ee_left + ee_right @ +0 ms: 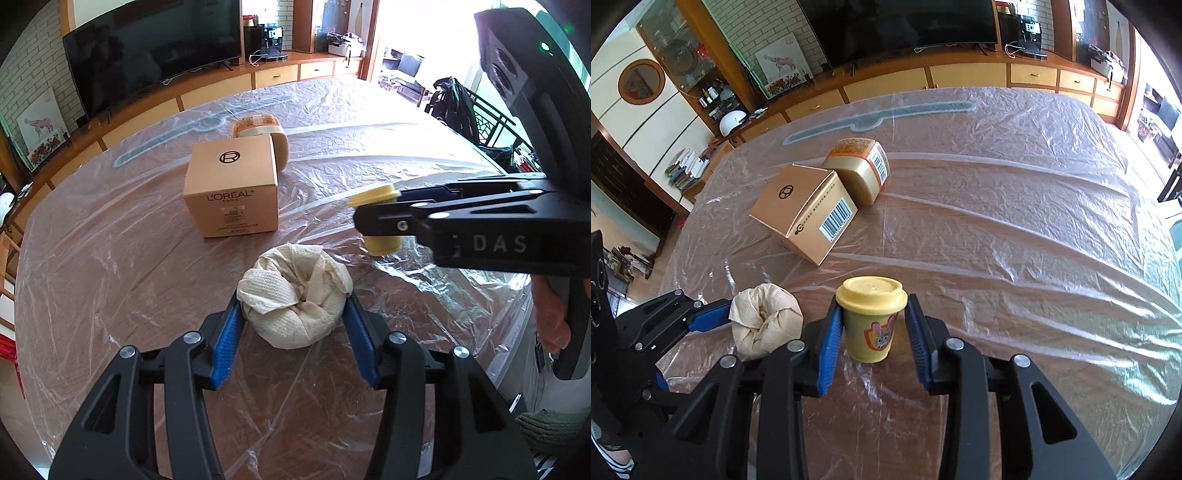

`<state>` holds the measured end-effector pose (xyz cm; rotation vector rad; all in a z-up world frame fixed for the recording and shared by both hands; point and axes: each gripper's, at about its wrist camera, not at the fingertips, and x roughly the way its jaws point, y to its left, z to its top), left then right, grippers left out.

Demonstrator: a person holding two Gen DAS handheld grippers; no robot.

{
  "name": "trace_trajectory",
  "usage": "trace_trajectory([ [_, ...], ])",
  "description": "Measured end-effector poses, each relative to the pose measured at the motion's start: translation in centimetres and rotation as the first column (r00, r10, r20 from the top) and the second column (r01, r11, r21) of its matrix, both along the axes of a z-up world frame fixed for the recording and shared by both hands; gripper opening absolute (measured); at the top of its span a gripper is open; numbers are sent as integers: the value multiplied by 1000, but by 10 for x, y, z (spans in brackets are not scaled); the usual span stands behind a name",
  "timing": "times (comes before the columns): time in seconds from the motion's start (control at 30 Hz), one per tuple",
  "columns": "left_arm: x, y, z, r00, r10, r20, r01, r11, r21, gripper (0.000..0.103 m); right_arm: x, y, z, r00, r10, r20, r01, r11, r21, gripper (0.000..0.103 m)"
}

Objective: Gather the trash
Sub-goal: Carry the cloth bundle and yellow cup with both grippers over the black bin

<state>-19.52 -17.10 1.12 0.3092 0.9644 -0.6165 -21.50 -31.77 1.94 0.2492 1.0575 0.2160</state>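
Plastic-covered surface (pixel 369 122) carries a gold box (pixel 231 192). Nearer, both tools point steeply down: the left hand-held gripper (pixel 293 317) pinches a crumpled paper wad (pixel 295 295), and just beside it the right hand-held gripper (pixel 873 325) pinches a small yellow cup (pixel 870 321).

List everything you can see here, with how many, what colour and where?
Paper wad: one, cream, near table edge, between left fingers.
Small cup: one, yellow, rabbit picture, between right fingers.
Carton: one, tan, mid-table.
Jar: one, gold, on its side against the carton.
Plastic sheet: one, clear, covering the table.
Television: one, black, on the sideboard behind.
Left gripper: one, black with blue pads, shut on the wad.
Right gripper: one, same colours, shut on the cup.
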Motion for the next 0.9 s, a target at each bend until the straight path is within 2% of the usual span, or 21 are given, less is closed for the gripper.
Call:
trace_trajectory([
  [0.4, -14, 11, 4, 999, 35, -7, -35, 999, -26, 54, -24, -6, 3, 1000, -11, 5, 11, 1000, 20, 34],
  [0.9, -40, 30, 17, 999, 55, -4, -55, 996, -64, 54, -66, -9, 28, 998, 26, 51, -30, 996, 86, 34],
])
